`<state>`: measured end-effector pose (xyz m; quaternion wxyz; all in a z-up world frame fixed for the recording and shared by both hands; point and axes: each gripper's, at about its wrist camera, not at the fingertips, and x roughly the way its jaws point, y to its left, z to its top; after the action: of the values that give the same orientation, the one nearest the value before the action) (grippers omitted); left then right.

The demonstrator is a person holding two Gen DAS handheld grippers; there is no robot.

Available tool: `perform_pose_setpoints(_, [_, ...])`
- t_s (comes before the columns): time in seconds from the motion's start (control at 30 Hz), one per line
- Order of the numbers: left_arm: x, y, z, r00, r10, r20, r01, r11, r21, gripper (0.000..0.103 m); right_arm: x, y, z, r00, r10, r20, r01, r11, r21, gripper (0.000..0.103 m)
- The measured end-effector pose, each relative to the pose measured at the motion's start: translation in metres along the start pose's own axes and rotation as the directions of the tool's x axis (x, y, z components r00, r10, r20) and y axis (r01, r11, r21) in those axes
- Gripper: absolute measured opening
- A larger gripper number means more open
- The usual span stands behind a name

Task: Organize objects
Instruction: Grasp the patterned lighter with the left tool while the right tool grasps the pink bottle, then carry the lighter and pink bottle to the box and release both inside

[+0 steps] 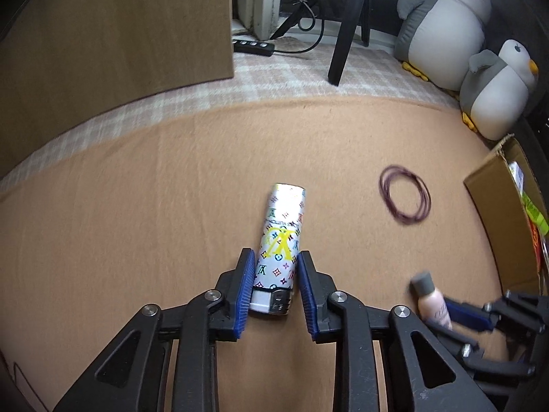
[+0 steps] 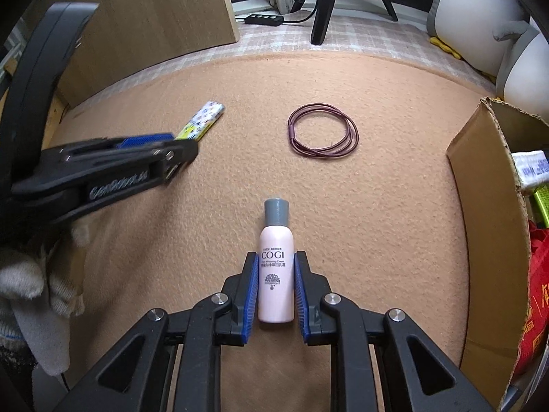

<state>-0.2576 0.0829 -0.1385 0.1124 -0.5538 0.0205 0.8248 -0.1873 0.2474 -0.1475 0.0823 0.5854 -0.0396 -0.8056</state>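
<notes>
A white lighter with a coloured monogram print (image 1: 279, 240) lies on the tan mat, its metal end between the blue pads of my left gripper (image 1: 276, 257). The left pad touches it; a thin gap shows at the right pad. The lighter also shows in the right wrist view (image 2: 202, 120). A pink COGI bottle with a grey cap (image 2: 276, 267) lies between the pads of my right gripper (image 2: 275, 261), which press its sides. The bottle (image 1: 432, 298) and right gripper (image 1: 446, 304) appear at the lower right of the left wrist view. A coil of dark purple cord (image 2: 324, 135) lies farther out, also seen in the left wrist view (image 1: 405, 194).
An open cardboard box (image 2: 490, 240) with packets inside stands at the right edge of the mat. A wooden panel (image 1: 113, 41) stands at the back left. A black stand leg (image 1: 346, 34), a power strip (image 1: 254, 46) and two plush penguins (image 1: 446, 31) lie beyond the mat.
</notes>
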Motion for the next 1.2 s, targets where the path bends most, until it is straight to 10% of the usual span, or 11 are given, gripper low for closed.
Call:
perform_pose_setpoints(0.53, [-0.055, -0.006, -0.125, 1.000, -0.018, 0.005, 0.018, 0.998, -0.061, 0.025, -0.011, 0.008, -0.039, 1.000, -0.007, 0.008, 0.007, 0.999, -0.048, 0.018])
perform_pose_setpoints(0.73, [-0.055, -0.014, -0.128, 1.000, -0.001, 0.003, 0.001, 0.999, -0.034, 0.039, -0.016, 0.005, -0.053, 1.000, 0.002, 0.011, -0.002, 0.999, -0.040, 0.018])
perform_pose_setpoints(1.2, [-0.072, -0.022, -0.121, 0.999, -0.008, 0.053, 0.012, 0.997, -0.074, 0.025, -0.054, -0.007, -0.065, 0.995, 0.012, 0.098, -0.011, 1.000, -0.015, 0.018])
